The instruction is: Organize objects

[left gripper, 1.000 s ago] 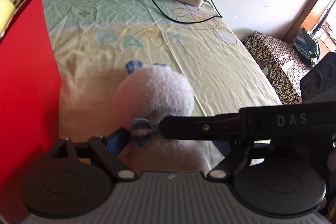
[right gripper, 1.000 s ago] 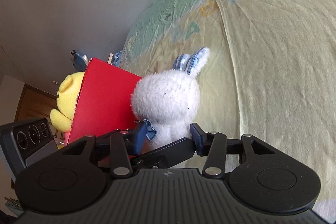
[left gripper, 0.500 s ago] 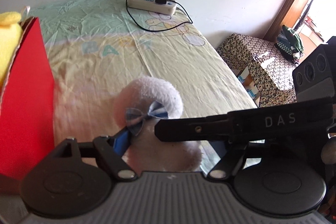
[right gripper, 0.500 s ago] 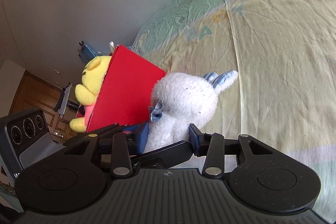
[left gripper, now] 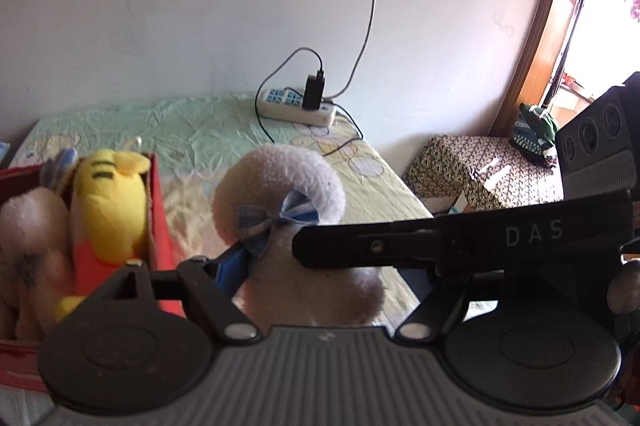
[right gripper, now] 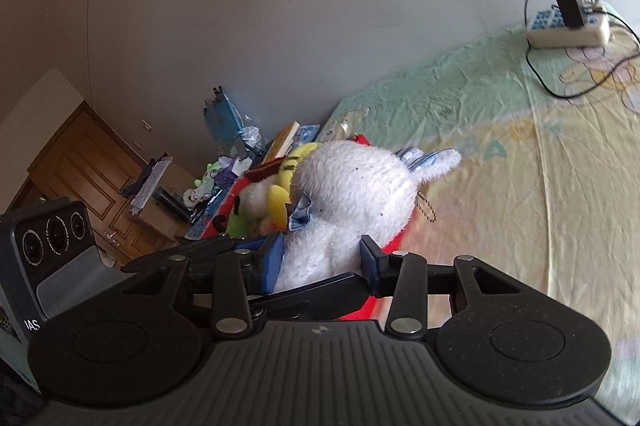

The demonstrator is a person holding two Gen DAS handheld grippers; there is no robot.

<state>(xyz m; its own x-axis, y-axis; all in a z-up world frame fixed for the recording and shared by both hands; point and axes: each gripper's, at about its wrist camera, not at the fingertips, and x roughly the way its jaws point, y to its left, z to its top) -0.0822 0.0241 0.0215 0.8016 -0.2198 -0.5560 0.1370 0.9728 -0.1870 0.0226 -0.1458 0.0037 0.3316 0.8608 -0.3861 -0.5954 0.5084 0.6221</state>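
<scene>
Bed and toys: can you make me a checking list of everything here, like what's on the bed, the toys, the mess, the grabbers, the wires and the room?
Surface: bed sheet, green and yellow, wrinkled.
Job's things: white bunny with a blue bow, lifted off the bed; red box already holding a yellow toy and another pale plush.
Clutter: books, bags and small toys piled beyond the box, by the wall.
Grippers: left gripper and right gripper both clamp the bunny; their jaws have just been closing on it.
Cables: power strip on the bed's far end, black charger plugged in, cords looping over the sheet and up the wall.
Surroundings: white wall, wooden door, patterned stool beside the bed.
</scene>
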